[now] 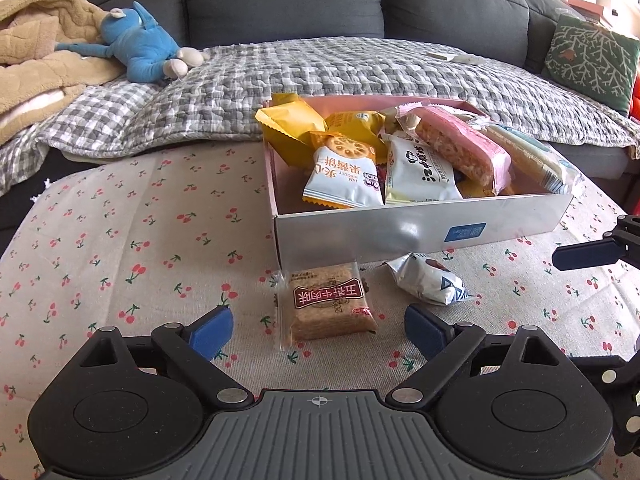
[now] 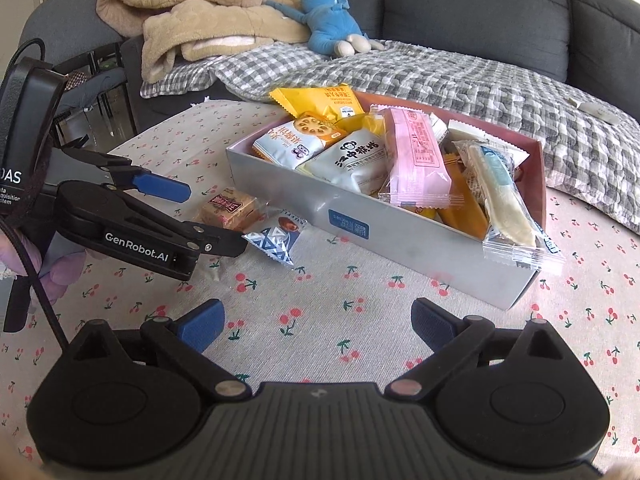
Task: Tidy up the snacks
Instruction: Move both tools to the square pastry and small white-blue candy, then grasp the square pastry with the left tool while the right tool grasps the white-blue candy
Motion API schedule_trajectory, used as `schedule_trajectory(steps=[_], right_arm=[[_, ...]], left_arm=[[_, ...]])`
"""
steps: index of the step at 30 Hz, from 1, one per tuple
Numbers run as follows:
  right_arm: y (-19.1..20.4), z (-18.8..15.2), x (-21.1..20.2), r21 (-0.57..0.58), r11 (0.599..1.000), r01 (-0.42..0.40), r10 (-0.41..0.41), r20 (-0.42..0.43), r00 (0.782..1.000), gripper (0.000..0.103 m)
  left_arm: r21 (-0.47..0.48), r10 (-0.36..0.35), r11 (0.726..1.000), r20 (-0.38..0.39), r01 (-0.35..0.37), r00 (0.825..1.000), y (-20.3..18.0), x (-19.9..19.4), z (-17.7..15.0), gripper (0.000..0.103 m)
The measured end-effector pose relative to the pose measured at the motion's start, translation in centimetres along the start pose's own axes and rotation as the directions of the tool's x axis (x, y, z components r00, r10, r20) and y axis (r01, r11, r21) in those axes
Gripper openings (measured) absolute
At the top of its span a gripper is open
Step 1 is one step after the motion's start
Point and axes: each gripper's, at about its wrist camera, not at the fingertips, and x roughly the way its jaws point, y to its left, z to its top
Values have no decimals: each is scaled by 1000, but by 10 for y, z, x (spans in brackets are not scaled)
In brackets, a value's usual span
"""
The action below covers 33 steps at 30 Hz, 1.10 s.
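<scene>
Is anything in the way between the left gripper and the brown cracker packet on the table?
No. The left gripper is open with the brown cracker packet right ahead on the tablecloth, nothing between them.

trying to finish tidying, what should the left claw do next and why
Probably lower the open left claw and close on the brown biscuit pack: it lies on the tablecloth outside the box, right between the fingers.

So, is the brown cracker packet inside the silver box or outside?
Outside: the brown cracker packet lies on the cherry-print cloth before the silver box.
</scene>
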Motion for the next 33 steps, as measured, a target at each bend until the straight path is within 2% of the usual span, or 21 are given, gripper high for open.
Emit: schedule_trajectory(steps=[9, 15, 22, 33], right_arm=[[6, 7, 16, -10, 1000, -26, 26, 3, 1000, 94], [8, 10, 22, -18, 999, -30, 30, 13, 999, 88], [9, 16, 28, -18, 999, -38, 38, 32, 999, 78], [13, 27, 38, -28, 999, -40, 41, 49, 998, 56]], left_arm=[[-44, -35, 998, 1, 36, 999, 6, 5, 4, 56], [-44, -30, 999, 0, 30, 1000, 7, 4, 6, 43], [-38, -5, 999, -9, 4, 1000, 9, -1, 5, 40], [-67, 8, 998, -37, -10, 999, 18, -5, 6, 40]])
